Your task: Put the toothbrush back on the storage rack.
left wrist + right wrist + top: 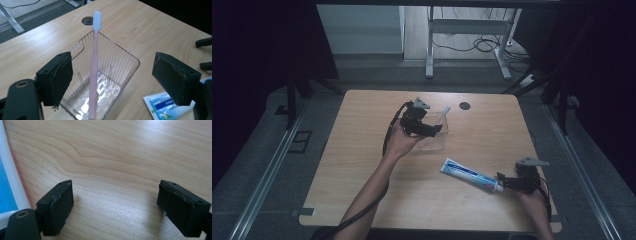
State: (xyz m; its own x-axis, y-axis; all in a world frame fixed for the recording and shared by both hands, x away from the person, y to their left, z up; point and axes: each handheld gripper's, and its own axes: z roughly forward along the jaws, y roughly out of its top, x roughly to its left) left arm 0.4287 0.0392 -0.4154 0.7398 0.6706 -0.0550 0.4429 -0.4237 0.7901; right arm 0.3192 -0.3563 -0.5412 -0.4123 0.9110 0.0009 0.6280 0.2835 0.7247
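High view and gripper views suggest the toothpaste tube (pixel 472 175), flat on the desk (pixel 492 130) beside the wide-open, empty right hand-held gripper (pixel 512 182), should be straddled squarely, while the left hand-held gripper (pixel 112 77), likewise agape, is kept off the toothbrush (pixel 93 67) in the clear holder (pixel 120 65).

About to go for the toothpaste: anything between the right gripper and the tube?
Nothing visible. The right gripper is open beside the toothpaste tube's cap end, with bare table between its jaws.
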